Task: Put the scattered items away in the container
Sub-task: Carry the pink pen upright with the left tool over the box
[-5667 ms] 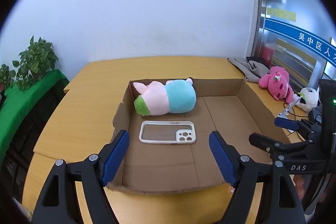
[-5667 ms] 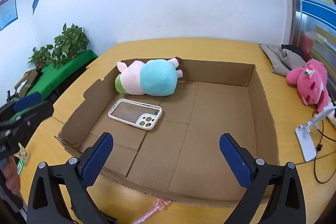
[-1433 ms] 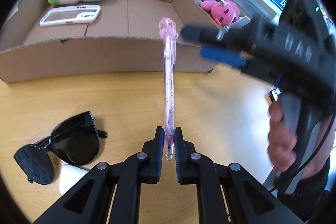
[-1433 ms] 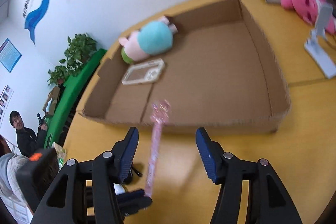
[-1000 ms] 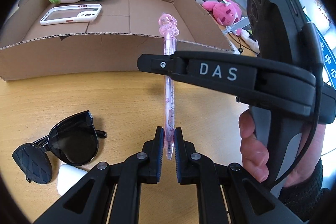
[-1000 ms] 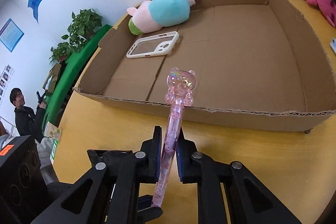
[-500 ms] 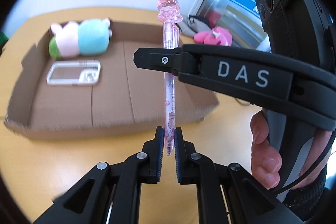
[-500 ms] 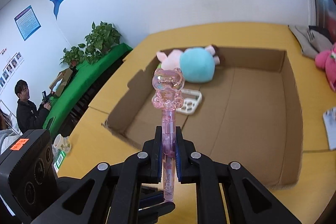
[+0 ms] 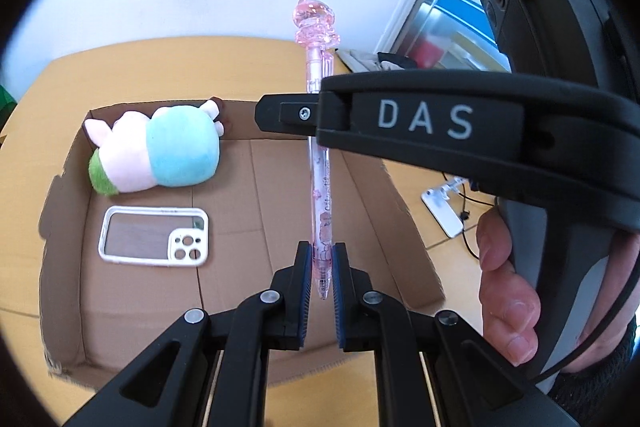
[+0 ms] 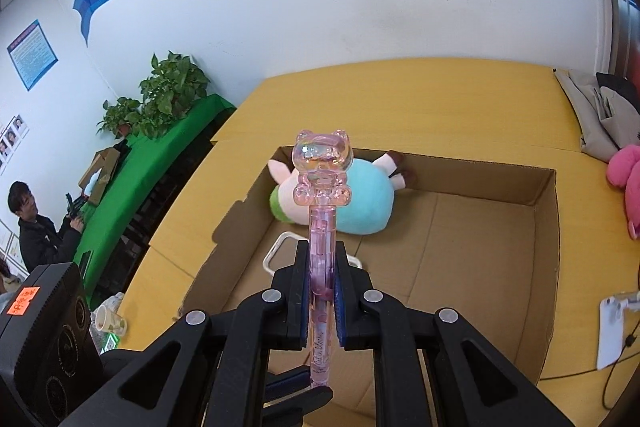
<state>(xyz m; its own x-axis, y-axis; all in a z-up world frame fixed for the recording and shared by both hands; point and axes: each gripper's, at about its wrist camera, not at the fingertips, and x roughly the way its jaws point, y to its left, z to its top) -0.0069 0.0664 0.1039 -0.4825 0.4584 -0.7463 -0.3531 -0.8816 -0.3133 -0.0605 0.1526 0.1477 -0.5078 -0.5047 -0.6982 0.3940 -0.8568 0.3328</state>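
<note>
A clear pink pen (image 9: 320,187) with a bear-shaped top stands upright in the air above the open cardboard box (image 9: 64,267). My left gripper (image 9: 321,267) is shut on its lower end, just above the tip. From the right, my right gripper (image 9: 308,115) crosses the left wrist view and is shut on the barrel higher up. In the right wrist view the pen (image 10: 322,187) rises between the pads of the right gripper (image 10: 322,267), and a blue left pad (image 10: 288,387) shows below. Inside the box lie a pink-and-teal plush (image 9: 160,151) and a white phone case (image 9: 154,241).
A pink plush toy (image 10: 628,183), grey cloth (image 10: 600,115) and a white phone stand (image 9: 444,207) with a cable lie on the yellow table right of the box. A paper cup (image 10: 108,323), potted plants (image 10: 168,95) and a seated person (image 10: 36,227) are at the left.
Both grippers have risen together with the pen and carried it from the table in front of the box to above its floor. The sunglasses have dropped out of the left wrist view.
</note>
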